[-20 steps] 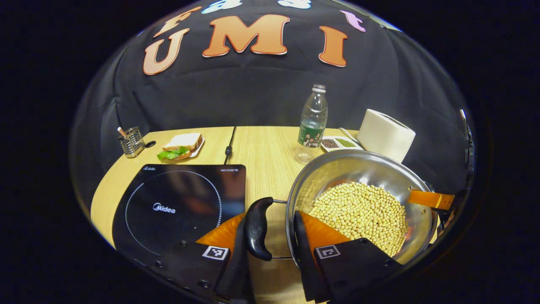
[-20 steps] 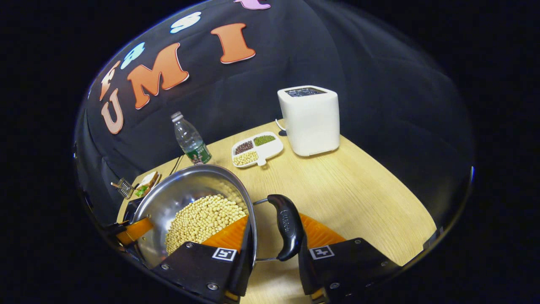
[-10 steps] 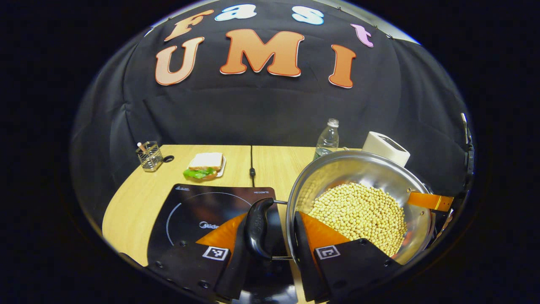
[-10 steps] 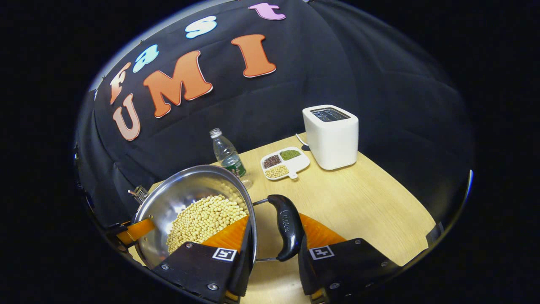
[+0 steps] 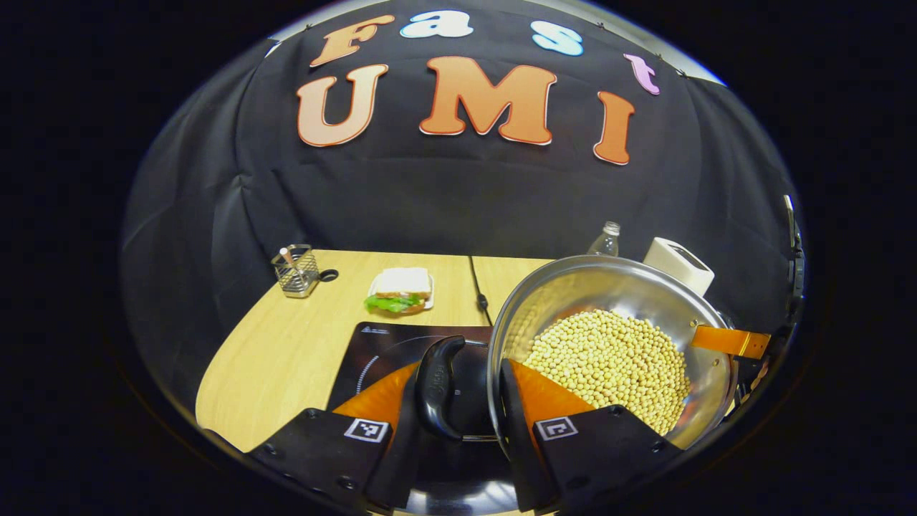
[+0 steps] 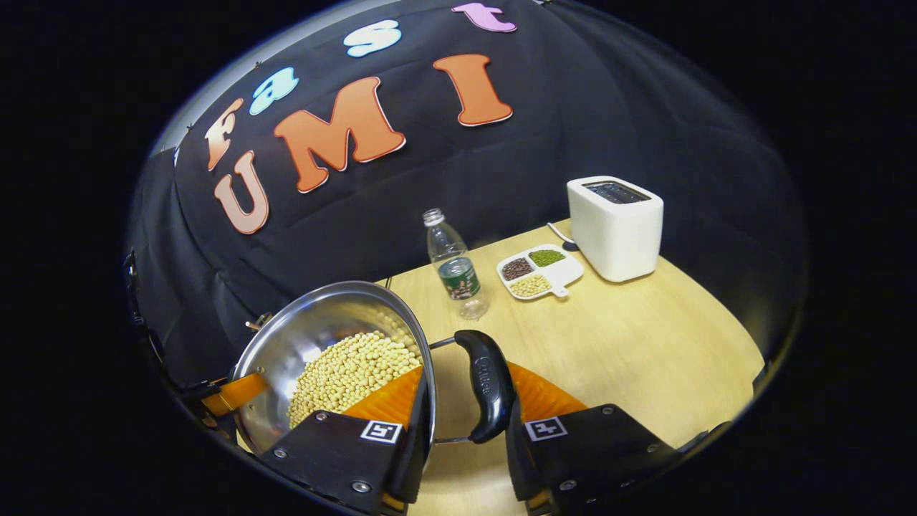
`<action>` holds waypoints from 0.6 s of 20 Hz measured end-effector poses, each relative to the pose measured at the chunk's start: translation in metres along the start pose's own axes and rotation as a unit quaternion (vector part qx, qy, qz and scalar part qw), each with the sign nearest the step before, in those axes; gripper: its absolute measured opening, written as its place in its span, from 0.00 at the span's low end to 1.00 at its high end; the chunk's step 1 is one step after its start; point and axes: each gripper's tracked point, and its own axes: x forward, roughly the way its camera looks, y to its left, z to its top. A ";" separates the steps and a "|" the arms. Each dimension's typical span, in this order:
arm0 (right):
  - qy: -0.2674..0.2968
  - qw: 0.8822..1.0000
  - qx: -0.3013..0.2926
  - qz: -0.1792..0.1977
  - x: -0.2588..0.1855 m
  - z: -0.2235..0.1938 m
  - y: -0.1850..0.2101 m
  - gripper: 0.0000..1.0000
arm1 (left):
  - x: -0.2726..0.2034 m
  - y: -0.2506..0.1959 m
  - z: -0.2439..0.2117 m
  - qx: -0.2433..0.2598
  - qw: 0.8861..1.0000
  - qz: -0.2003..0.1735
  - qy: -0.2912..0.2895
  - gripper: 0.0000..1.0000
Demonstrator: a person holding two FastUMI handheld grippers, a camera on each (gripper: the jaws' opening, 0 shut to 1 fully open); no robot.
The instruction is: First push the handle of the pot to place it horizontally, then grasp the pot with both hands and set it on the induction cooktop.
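A steel pot [image 5: 609, 287] [image 6: 315, 322] half full of soybeans [image 5: 609, 358] hangs in the air between both grippers. My left gripper [image 5: 458, 369] is shut across the pot's black side handle [image 5: 437, 387] and rim. Below that handle lies the black induction cooktop [image 5: 387, 344], partly hidden by the pot and the fingers. My right gripper [image 6: 467, 373] is shut the same way on the opposite black handle [image 6: 487, 383]. Each view shows the other gripper's orange finger at the pot's far rim, the right one's finger [image 5: 731, 340] and the left one's finger [image 6: 229, 393].
On the wooden table [image 6: 630, 344] stand a water bottle [image 6: 455, 265], a divided dish of beans [image 6: 541, 271] and a white toaster [image 6: 615, 226]. Behind the cooktop are a sandwich on a plate [image 5: 400, 292], a wire basket [image 5: 295, 271] and a black cable [image 5: 478, 283].
Both grippers have carried the pot leftward, from beside the cooktop to over its right part. The bottle, dish and toaster have dropped back to the right.
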 end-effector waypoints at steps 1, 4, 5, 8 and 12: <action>0.002 1.000 0.002 0.005 0.002 -0.003 0.008 0.48 | -0.003 0.006 0.003 0.000 1.000 0.005 -0.003 0.58; 0.008 1.000 -0.005 0.015 0.008 -0.010 0.033 0.48 | -0.002 0.038 -0.001 -0.004 1.000 0.019 -0.003 0.58; 0.011 1.000 -0.008 0.018 0.010 -0.014 0.041 0.48 | -0.002 0.046 -0.006 -0.008 1.000 0.023 -0.001 0.58; 0.024 0.999 -0.011 0.028 0.019 -0.027 0.061 0.48 | -0.002 0.071 -0.012 -0.012 0.999 0.035 0.004 0.58; 0.038 0.998 -0.012 0.039 0.033 -0.045 0.084 0.48 | -0.001 0.100 -0.023 -0.013 0.999 0.050 0.010 0.60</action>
